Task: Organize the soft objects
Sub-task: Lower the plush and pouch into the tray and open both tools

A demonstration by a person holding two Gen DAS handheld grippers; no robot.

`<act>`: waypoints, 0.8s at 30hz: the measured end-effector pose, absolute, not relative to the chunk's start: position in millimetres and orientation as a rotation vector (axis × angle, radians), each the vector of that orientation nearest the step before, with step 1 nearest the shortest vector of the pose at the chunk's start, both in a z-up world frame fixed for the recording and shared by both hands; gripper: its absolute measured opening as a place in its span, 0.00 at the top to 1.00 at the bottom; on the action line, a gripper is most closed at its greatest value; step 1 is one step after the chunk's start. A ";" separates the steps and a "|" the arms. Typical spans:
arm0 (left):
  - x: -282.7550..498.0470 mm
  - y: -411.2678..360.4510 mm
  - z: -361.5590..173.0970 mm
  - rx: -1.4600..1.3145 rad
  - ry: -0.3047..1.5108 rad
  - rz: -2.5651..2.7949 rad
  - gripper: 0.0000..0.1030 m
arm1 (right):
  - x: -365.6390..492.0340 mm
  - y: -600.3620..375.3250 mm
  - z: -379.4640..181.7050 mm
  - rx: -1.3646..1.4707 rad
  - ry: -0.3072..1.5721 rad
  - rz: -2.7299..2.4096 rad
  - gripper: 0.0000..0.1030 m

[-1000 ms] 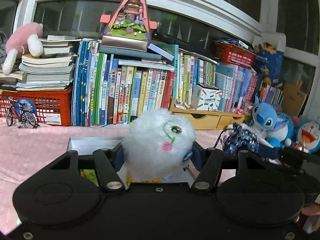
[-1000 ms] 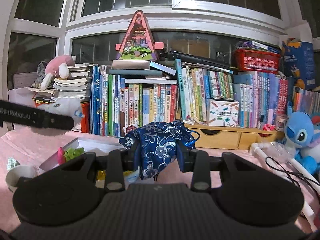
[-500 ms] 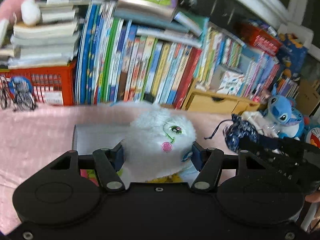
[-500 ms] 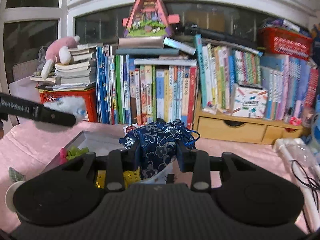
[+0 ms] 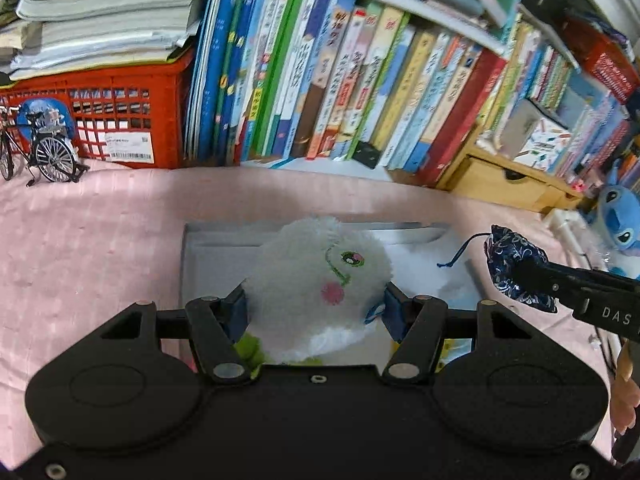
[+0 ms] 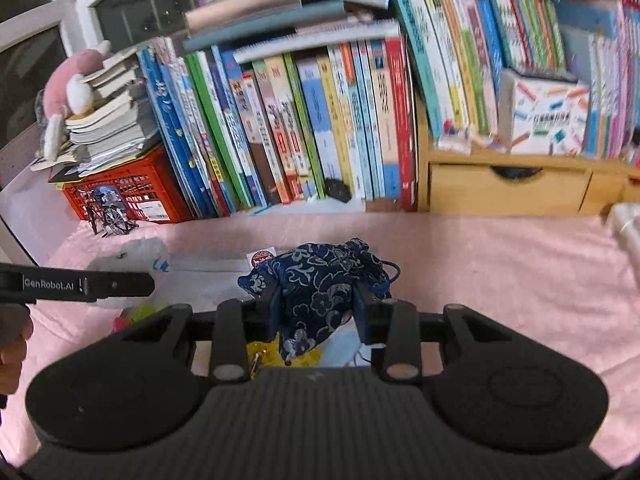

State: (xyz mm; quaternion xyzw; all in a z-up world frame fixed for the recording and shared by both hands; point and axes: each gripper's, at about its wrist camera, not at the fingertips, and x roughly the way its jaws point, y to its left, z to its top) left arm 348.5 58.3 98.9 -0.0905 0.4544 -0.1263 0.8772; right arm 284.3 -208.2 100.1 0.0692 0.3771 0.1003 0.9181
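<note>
My left gripper [image 5: 314, 308] is shut on a white fluffy plush toy [image 5: 320, 280] with a green eye and pink cheek, held over an open white box [image 5: 208, 256] on the pink cloth. My right gripper [image 6: 316, 304] is shut on a dark blue floral drawstring pouch [image 6: 320, 276], held over the same box [image 6: 208, 280]. The pouch also shows in the left wrist view [image 5: 516, 264] at the right, over the box's right edge. The plush shows blurred in the right wrist view [image 6: 136, 256]. Green and yellow items lie in the box below both grippers.
A row of upright books [image 5: 340, 80] lines the back. A red crate [image 5: 100, 116] with stacked books and a small model bicycle [image 5: 44, 156] stand at left. A wooden drawer unit [image 6: 508, 184] and a blue plush [image 5: 620, 216] are at right.
Both grippers have tilted downward and moved toward the white box, still holding the plush and the pouch. The box now fills more of both views.
</note>
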 end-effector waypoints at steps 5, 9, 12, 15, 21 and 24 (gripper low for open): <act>362.8 59.1 79.8 -0.188 0.983 -0.239 0.40 | 303.9 -201.0 83.2 0.143 0.821 0.209 0.61; 368.7 60.4 67.8 -0.183 1.010 -0.230 0.40 | 315.4 -193.3 71.4 0.122 0.857 0.215 0.61; 373.9 60.4 63.2 -0.186 1.032 -0.227 0.40 | 323.2 -189.8 63.9 0.110 0.894 0.216 0.60; 380.1 58.5 62.7 -0.183 1.037 -0.225 0.40 | 331.9 -185.0 58.0 0.094 0.944 0.214 0.60; 390.6 54.5 52.2 -0.190 1.067 -0.219 0.40 | 346.8 -170.1 46.9 0.045 1.012 0.187 0.60; 393.9 55.2 48.1 -0.196 1.070 -0.215 0.40 | 351.8 -164.6 40.2 0.037 1.040 0.185 0.60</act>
